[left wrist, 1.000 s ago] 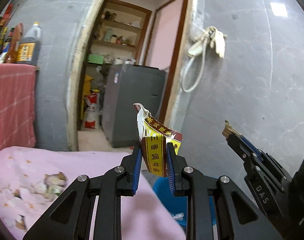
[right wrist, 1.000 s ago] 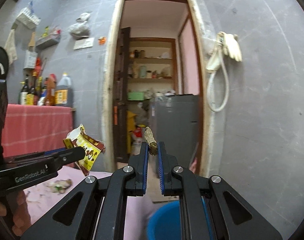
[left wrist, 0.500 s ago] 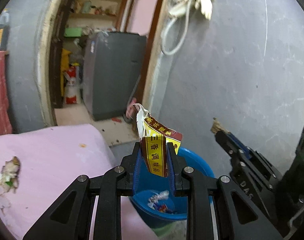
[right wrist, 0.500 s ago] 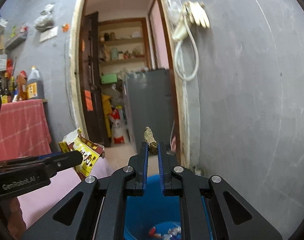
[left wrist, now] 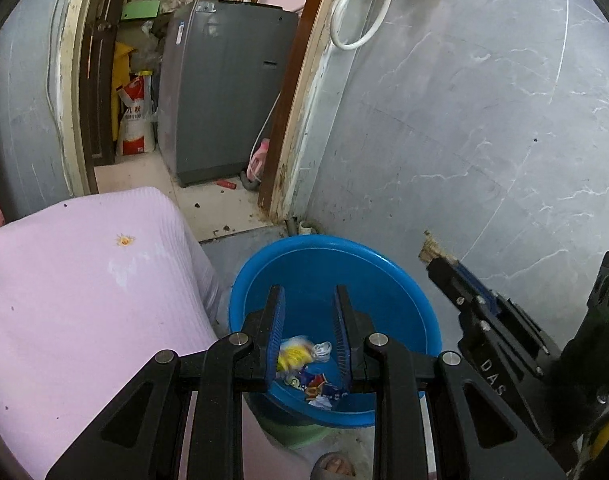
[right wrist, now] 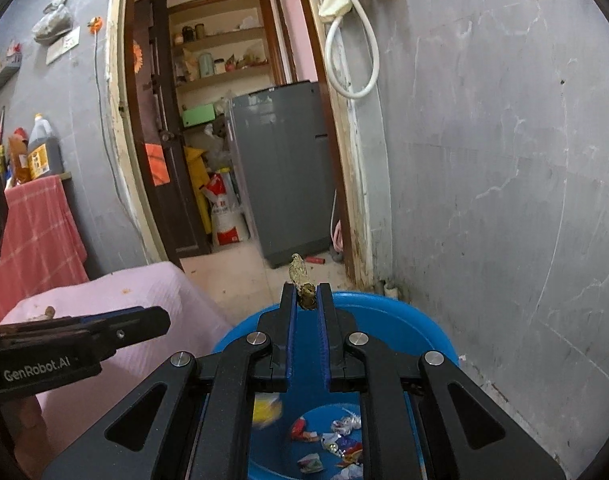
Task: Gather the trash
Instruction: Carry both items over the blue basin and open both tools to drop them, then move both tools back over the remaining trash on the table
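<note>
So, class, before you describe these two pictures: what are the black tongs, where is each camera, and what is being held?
There is no robot: a person carries two hand-held tongs, each with a camera looking along its fingers. One picture comes from the left gripper, open and empty above a blue basin containing wrappers and a blurred yellow packet. The other comes from the right gripper, pinching a brown scrap. A pink cloth covers the surface beside the basin.

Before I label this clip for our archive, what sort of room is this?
Probably a home kitchen or utility corner: oil bottles on a side table, a grey washing machine through the doorway, a blue basin holding trash.
</note>
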A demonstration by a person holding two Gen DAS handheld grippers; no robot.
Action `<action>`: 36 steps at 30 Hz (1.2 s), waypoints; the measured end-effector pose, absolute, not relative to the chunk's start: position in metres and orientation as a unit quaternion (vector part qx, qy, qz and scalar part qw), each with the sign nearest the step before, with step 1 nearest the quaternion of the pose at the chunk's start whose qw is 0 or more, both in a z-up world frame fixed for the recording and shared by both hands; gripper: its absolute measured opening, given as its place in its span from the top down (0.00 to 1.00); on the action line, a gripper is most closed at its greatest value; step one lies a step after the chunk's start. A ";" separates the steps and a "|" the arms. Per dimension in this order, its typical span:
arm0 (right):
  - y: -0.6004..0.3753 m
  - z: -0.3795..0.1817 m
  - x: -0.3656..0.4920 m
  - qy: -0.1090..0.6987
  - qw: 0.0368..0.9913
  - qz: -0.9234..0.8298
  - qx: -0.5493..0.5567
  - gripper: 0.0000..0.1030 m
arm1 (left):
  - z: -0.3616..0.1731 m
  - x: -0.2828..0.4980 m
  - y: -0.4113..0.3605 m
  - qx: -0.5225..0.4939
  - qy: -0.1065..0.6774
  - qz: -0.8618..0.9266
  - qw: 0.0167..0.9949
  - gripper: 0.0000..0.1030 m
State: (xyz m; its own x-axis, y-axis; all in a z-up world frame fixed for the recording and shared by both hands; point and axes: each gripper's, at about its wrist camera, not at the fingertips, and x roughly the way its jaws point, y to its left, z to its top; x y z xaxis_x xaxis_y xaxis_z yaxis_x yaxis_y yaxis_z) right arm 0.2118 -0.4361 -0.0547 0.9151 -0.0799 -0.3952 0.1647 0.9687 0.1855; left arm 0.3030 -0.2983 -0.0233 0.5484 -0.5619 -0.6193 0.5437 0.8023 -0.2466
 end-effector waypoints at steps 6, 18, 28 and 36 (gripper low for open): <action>-0.434 -0.053 0.212 0.198 0.972 -0.055 0.111 0.72 | -0.017 0.304 -0.287 -0.037 0.353 -0.310 0.882 0.80; -0.421 -0.025 0.201 0.149 0.982 -0.031 0.115 0.46 | 0.018 0.292 -0.234 -0.062 0.299 -0.259 0.916 0.42; -0.390 0.015 0.185 0.093 0.989 0.008 0.111 0.05 | 0.051 0.265 -0.166 -0.072 0.234 -0.195 0.950 0.05; -0.366 0.034 0.182 0.070 0.992 0.033 0.102 0.00 | 0.063 0.247 -0.112 -0.080 0.193 -0.140 0.968 0.02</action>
